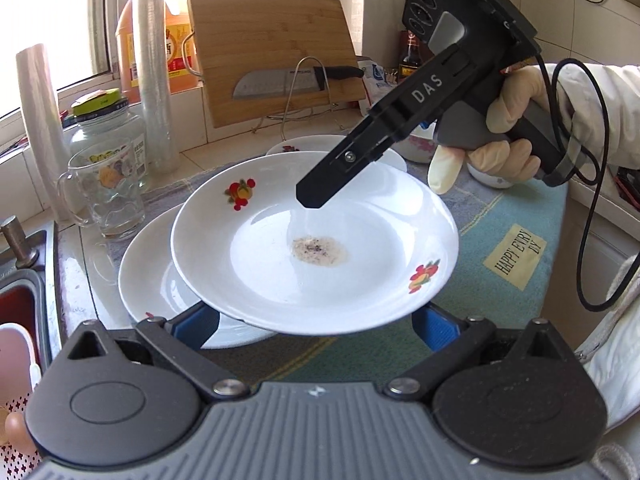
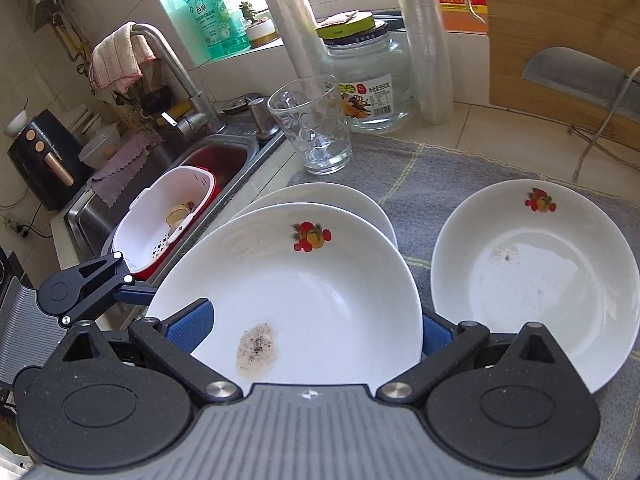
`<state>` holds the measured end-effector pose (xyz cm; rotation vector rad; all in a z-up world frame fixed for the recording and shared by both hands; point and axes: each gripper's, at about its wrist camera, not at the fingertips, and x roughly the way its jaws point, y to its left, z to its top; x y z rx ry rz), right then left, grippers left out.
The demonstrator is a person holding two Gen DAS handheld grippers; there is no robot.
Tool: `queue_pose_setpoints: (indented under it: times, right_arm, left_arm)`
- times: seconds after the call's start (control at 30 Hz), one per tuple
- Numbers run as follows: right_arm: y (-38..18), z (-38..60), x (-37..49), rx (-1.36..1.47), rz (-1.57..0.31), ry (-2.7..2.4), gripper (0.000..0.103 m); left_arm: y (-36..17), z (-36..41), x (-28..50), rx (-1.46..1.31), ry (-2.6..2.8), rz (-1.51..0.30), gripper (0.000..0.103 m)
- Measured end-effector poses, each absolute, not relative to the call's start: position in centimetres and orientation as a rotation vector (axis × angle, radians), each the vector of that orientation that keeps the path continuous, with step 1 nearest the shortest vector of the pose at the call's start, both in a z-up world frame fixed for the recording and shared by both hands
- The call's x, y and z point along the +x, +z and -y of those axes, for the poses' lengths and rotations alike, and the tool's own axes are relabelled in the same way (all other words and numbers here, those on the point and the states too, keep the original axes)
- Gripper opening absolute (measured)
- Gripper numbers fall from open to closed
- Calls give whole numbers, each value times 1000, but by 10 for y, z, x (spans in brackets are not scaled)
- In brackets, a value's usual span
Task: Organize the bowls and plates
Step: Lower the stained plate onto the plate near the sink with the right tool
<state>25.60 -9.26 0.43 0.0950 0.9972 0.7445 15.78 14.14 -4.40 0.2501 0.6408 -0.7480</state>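
Plate (image 1: 304, 240) rim hiding both grippers' jaws: spread or pinching, impossible to tell.

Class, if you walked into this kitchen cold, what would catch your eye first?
A white plate with a brown stain, lifted over another plate beside the sink, with the left tool and the right tool at opposite rims. Behind, a knife rests against a cutting board.

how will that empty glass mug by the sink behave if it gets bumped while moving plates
The glass mug is probably rigid and breakable, being clear glass. It stands upright, tall and empty, so a knock may tip it. It stands near the sink edge, so it might fall in.
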Motion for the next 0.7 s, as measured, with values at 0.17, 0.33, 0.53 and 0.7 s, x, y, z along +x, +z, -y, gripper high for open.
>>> queue_pose_setpoints:
  times: [0.17, 0.33, 0.53, 0.7]
  right_arm:
    - [-1, 75, 267, 75, -1014, 760, 103]
    - [-9, 59, 276, 51, -1038, 760, 103]
    - [-13, 54, 281, 46, -1060, 749, 103]
    - [-14, 50, 284, 39, -1072, 735, 103]
  left_arm:
    - [-49, -157, 163, 238, -723, -644, 102]
    - [-53, -166, 168, 223, -712, -656, 102]
    - [-54, -170, 172, 203, -715, -658, 102]
    - [-56, -173, 177, 192, -718, -664, 102]
